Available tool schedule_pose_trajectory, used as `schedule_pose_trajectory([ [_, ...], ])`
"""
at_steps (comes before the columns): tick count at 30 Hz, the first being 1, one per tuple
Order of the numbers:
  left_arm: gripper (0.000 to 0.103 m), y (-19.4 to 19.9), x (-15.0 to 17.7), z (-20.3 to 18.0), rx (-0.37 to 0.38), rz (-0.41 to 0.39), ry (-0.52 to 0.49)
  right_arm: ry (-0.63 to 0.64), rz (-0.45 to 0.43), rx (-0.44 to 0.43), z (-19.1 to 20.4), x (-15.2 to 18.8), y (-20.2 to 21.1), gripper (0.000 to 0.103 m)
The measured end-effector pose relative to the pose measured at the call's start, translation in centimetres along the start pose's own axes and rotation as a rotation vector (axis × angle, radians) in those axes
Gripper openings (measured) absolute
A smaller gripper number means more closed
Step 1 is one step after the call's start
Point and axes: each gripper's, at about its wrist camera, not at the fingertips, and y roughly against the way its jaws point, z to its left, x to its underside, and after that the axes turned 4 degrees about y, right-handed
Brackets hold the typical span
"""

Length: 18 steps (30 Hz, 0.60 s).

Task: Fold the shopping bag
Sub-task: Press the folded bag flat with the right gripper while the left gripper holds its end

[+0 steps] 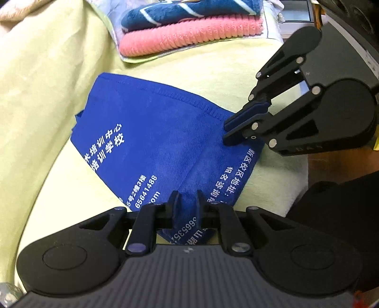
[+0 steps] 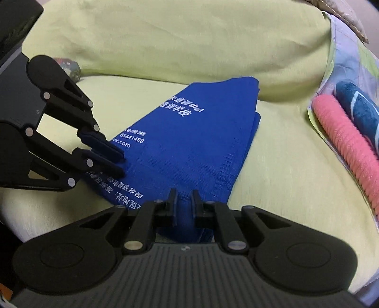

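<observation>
The blue shopping bag (image 1: 154, 132) with white printed characters lies folded on a yellow-green sheet (image 1: 47, 99). In the left wrist view my left gripper (image 1: 187, 201) is shut on the bag's near corner, with cloth bunched between the fingers. My right gripper (image 1: 226, 132) comes in from the right and pinches the bag's stitched edge. In the right wrist view the bag (image 2: 189, 142) tapers toward my right gripper (image 2: 184, 199), which is shut on its near corner. There my left gripper (image 2: 123, 164) grips the bag's left side by the printed text.
A pink towel (image 1: 189, 38) and a blue striped towel (image 1: 180, 14) are stacked on a pale patterned cloth beyond the bag; they show again at the right (image 2: 350, 147). The sheet (image 2: 165, 42) rises into a soft hump behind. A small dark patterned object (image 2: 71, 68) sits far left.
</observation>
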Motion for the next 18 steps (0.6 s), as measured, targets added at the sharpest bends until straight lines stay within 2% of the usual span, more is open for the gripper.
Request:
schedule_pose_trajectory([
  [3, 0.013, -0.2, 0.3, -0.5, -0.057, -0.039, -0.045, -0.014, 0.002, 0.0, -0.2, 0.2, -0.2, 0.008],
  [6, 0.013, 0.2, 1.0, -2.1, -0.164, -0.064, -0.146, -0.06, 0.001, -0.031, -0.9, 0.4, -0.3, 0.008],
  [7, 0.019, 0.7, 1.4, -2.6, -0.19, -0.072, -0.177, -0.077, 0.001, -0.043, -1.1, 0.5, -0.2, 0.008],
  [9, 0.026, 1.9, 2.3, -3.4, -0.205, -0.08, -0.223, -0.103, 0.0, -0.064, -1.3, 0.7, -0.2, 0.008],
  [12, 0.029, 3.6, 3.8, -4.9, -0.216, -0.086, -0.316, -0.124, -0.002, -0.082, -1.6, 0.9, -0.1, 0.008],
  [13, 0.034, 3.8, 4.2, -5.2, -0.218, -0.083, -0.35, -0.129, -0.003, -0.086, -1.6, 0.9, -0.1, 0.008],
  [18, 0.037, 2.1, 5.9, -6.8, -0.283, -0.019, -0.55, -0.148, -0.009, -0.101, -1.9, 1.0, 0.0, 0.008],
])
